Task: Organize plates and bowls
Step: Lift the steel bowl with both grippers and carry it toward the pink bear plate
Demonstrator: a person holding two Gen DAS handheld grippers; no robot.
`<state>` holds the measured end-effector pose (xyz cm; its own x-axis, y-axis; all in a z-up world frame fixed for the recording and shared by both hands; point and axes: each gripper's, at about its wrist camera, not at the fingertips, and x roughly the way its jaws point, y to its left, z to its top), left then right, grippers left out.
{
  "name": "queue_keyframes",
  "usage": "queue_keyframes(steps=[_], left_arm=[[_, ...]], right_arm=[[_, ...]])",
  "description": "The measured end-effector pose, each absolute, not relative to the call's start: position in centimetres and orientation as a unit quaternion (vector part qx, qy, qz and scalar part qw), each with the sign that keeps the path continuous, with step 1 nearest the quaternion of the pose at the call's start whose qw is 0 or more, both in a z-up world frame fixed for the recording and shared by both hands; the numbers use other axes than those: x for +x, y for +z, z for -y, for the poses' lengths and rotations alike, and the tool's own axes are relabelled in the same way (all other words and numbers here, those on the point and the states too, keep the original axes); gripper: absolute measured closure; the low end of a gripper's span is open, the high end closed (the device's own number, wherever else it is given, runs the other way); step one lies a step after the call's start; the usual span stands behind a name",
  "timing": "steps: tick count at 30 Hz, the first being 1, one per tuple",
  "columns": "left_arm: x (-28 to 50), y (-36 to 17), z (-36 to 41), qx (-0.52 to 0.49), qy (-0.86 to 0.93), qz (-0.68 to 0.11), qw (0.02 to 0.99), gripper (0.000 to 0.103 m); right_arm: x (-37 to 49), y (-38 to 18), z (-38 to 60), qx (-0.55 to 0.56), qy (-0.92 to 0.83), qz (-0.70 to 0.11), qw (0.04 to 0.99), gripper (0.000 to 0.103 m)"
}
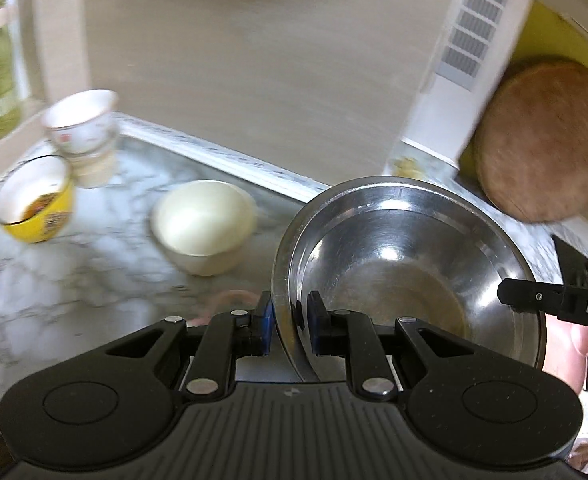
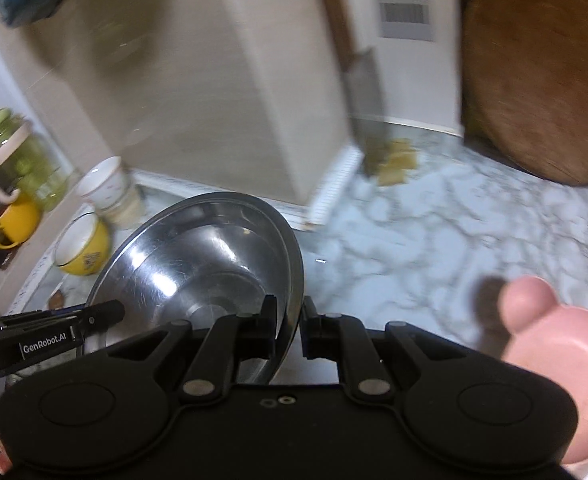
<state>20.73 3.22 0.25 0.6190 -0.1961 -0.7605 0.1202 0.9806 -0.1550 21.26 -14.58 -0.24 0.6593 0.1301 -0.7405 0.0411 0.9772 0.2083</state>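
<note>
A large steel bowl (image 1: 406,264) is held between both grippers above the marble counter (image 1: 94,272). My left gripper (image 1: 288,320) is shut on its left rim. My right gripper (image 2: 288,328) is shut on its right rim; the bowl (image 2: 198,272) tilts in that view. The right gripper's finger (image 1: 534,300) shows at the bowl's far rim in the left wrist view, and the left gripper's finger (image 2: 74,320) shows in the right wrist view. A cream bowl (image 1: 204,226), a yellow bowl (image 1: 36,200) and stacked white cups (image 1: 84,136) stand on the counter to the left.
A round wooden board (image 1: 546,140) leans at the back right. A pink dish (image 2: 562,356) sits at the right front. A green jar (image 2: 18,160) and yellow mug (image 2: 14,220) stand at the left. A white wall column (image 2: 274,80) rises behind.
</note>
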Motion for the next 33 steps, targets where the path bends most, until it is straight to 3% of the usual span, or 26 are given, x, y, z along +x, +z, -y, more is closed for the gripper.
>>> queue_keyframes(steps=[12,21,33], left_arm=[[23.4,-4.2,4.5,0.019,-0.123,-0.462,0.878,0.086],[24.2,-7.2,6.6,0.055,-0.129,-0.482,0.865,0.086],[24.6,-9.2,7.7,0.073,-0.127,-0.500,0.854,0.086]], right_arm=[[19.2,-4.6,20.8,0.134,-0.036,-0.428,0.893,0.089],[19.5,-9.3,22.7,0.147,-0.050,-0.457,0.876,0.089],[19.4,-10.8,23.1,0.143,-0.059,-0.471,0.868,0.089]])
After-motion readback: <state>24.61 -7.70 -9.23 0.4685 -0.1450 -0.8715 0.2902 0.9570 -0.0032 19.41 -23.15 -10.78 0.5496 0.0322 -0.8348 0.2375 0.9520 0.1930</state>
